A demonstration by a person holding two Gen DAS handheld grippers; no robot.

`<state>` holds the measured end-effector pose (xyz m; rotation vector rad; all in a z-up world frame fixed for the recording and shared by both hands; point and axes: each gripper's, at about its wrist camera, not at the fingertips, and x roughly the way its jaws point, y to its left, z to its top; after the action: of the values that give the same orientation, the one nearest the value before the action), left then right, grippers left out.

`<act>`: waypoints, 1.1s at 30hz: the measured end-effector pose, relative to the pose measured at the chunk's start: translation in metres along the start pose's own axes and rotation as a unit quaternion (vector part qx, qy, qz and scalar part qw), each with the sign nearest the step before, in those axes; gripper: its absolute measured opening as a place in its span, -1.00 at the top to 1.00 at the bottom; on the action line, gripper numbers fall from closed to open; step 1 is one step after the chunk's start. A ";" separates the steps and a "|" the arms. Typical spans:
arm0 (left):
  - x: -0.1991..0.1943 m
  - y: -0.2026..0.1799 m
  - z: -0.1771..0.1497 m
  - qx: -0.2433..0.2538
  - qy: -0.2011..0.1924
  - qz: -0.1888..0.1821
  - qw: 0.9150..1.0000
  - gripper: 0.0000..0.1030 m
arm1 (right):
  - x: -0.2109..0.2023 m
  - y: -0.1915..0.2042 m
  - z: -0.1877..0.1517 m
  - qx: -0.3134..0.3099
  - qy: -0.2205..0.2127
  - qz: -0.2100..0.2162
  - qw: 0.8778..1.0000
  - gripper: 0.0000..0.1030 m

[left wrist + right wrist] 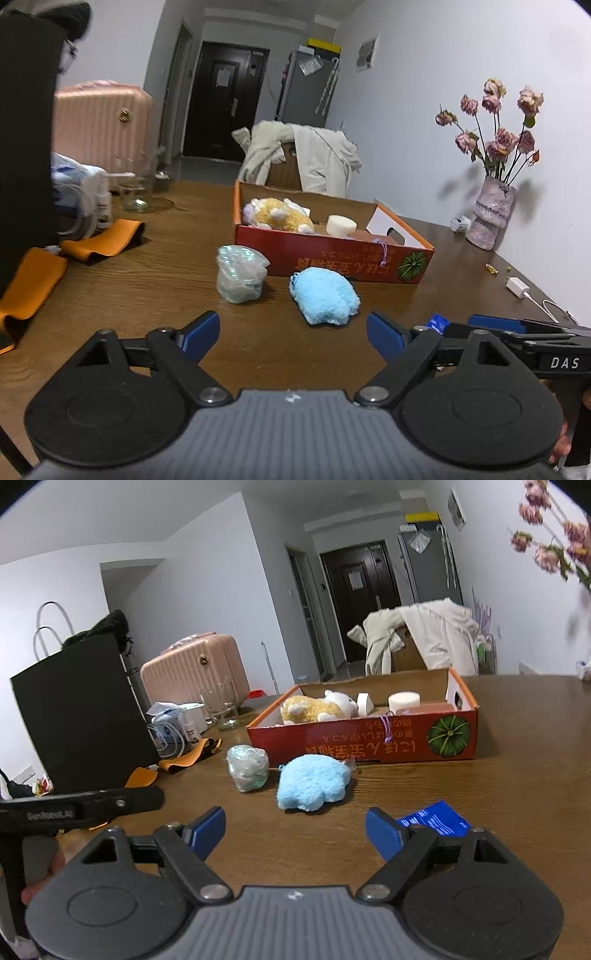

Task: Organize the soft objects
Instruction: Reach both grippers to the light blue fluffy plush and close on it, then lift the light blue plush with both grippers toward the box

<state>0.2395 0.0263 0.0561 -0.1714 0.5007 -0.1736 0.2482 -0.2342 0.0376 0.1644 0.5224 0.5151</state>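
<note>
Both tools hover low over the wooden surface [155, 266], near edge. The left hand-held gripper [293, 338] has its blue pads spread wide with nothing between them; the right hand-held gripper [295, 830] is likewise wide and empty.

Task items:
- Blue plush toy [324, 301] — lying on the surface just ahead of both tools, close to the near wall of the box, not touching either set of pads.
- Wrapped soft bundle in clear plastic [241, 275] — standing on the surface just left of the blue plush, also near the box front.
- Red-orange cardboard box [332, 260] — open-topped, at mid-surface, printed text and a green pumpkin graphic on its near wall.
- Yellow-and-white plush toy [314, 709] — inside the box, left portion.
- White round sponge [404, 701] — inside the box, right of the plush; a smaller white wedge piece [365, 704] lies between them.

Other items:
- Blue packet [436, 819] on the surface, just beyond the right tool's right pad.
- Orange straps [103, 242] at the left side.
- Clear glass [136, 192] at far left, with a pink suitcase [99, 125] behind it.
- Vase of dried roses [491, 214] at far right, and a white charger [517, 287] nearer on that side.
</note>
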 end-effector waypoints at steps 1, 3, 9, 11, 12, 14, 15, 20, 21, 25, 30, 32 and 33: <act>0.012 0.000 0.002 -0.002 0.004 -0.007 1.000 -0.62 | 0.010 -0.003 0.003 0.003 0.003 0.002 1.000 -0.55; 0.041 -0.001 0.008 -0.004 0.020 -0.013 1.000 -0.52 | 0.034 -0.010 0.011 0.009 0.012 0.003 1.000 -0.48; 0.119 -0.005 0.018 -0.009 0.057 -0.045 0.997 -0.05 | 0.111 -0.043 0.034 0.058 0.035 -0.007 0.998 -0.14; 0.133 -0.004 0.019 -0.014 0.064 -0.062 0.996 0.04 | 0.131 -0.051 0.036 0.073 0.048 -0.010 0.996 -0.11; 0.140 -0.002 0.019 -0.016 0.069 -0.068 0.995 0.14 | 0.139 -0.055 0.035 0.081 0.052 -0.005 0.995 -0.05; 0.148 0.000 0.017 -0.019 0.078 -0.072 0.994 0.24 | 0.150 -0.060 0.033 0.095 0.059 0.009 0.994 0.12; 0.152 0.002 0.016 -0.023 0.083 -0.073 0.994 0.29 | 0.156 -0.062 0.031 0.100 0.063 0.012 0.993 0.15; 0.161 0.015 0.012 -0.065 0.093 -0.095 0.989 0.36 | 0.166 -0.066 0.025 0.117 0.070 0.032 0.990 0.46; 0.162 0.019 0.012 -0.079 0.096 -0.101 0.987 0.36 | 0.166 -0.065 0.024 0.116 0.069 0.032 0.990 0.48; 0.155 0.027 0.015 -0.120 0.098 -0.115 0.981 0.42 | 0.159 -0.060 0.026 0.107 0.065 0.030 0.992 0.53; 0.111 0.016 0.015 -0.108 0.080 -0.129 0.982 0.42 | 0.114 -0.040 0.027 0.082 0.042 0.038 0.995 0.53; 0.091 0.011 0.007 -0.099 0.081 -0.132 0.983 0.42 | 0.091 -0.033 0.020 0.085 0.042 0.044 0.995 0.55; 0.081 0.007 0.002 -0.095 0.083 -0.129 0.984 0.42 | 0.080 -0.029 0.015 0.086 0.043 0.046 0.994 0.56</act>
<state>0.3115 0.0170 0.0189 -0.4109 0.6619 -0.3958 0.3280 -0.2186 0.0076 0.3329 0.6446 0.5697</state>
